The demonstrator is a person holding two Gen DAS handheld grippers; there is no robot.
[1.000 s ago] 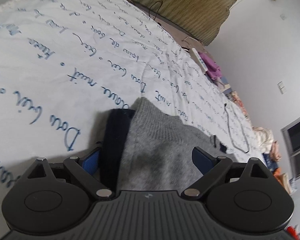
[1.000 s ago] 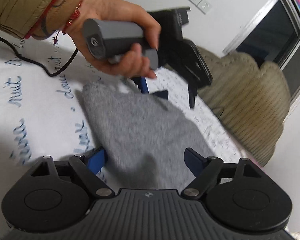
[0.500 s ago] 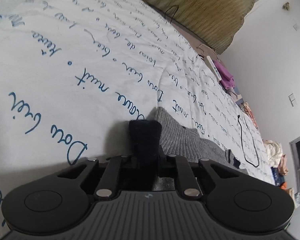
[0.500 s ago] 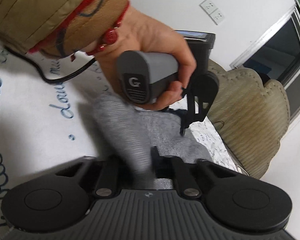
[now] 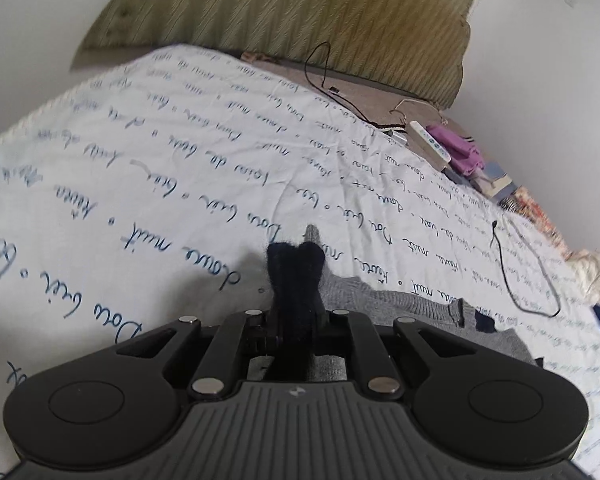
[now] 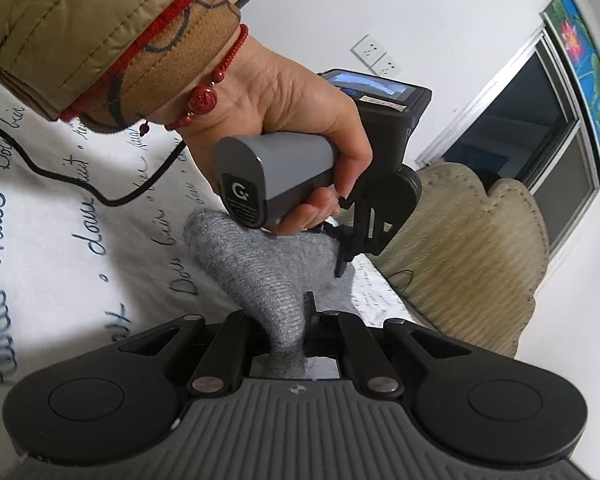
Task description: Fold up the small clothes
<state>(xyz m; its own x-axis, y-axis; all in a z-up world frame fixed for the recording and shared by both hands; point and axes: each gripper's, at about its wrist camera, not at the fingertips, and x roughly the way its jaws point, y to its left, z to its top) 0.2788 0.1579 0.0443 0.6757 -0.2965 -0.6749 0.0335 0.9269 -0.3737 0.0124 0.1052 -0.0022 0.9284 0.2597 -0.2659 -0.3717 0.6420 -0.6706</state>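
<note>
A small grey knit garment (image 5: 384,304) with a dark navy edge (image 5: 296,276) lies on a white bedsheet with blue script (image 5: 180,184). My left gripper (image 5: 296,320) is shut on the navy edge and holds it lifted off the sheet. My right gripper (image 6: 288,332) is shut on another part of the grey garment (image 6: 260,264), which is stretched up between the two grippers. In the right wrist view the left gripper (image 6: 342,262) and the hand holding it are just beyond, pinching the far end.
A padded olive headboard (image 5: 300,16) stands at the far end of the bed. A black cable (image 5: 528,276) loops on the sheet at right. A white remote (image 5: 430,142), purple items (image 5: 460,152) and piled clothes line the bed's right edge. Window at right (image 6: 520,128).
Both grippers were open around the garment a second ago. They have closed on it and lifted it; the left gripper has tilted up toward the headboard.
</note>
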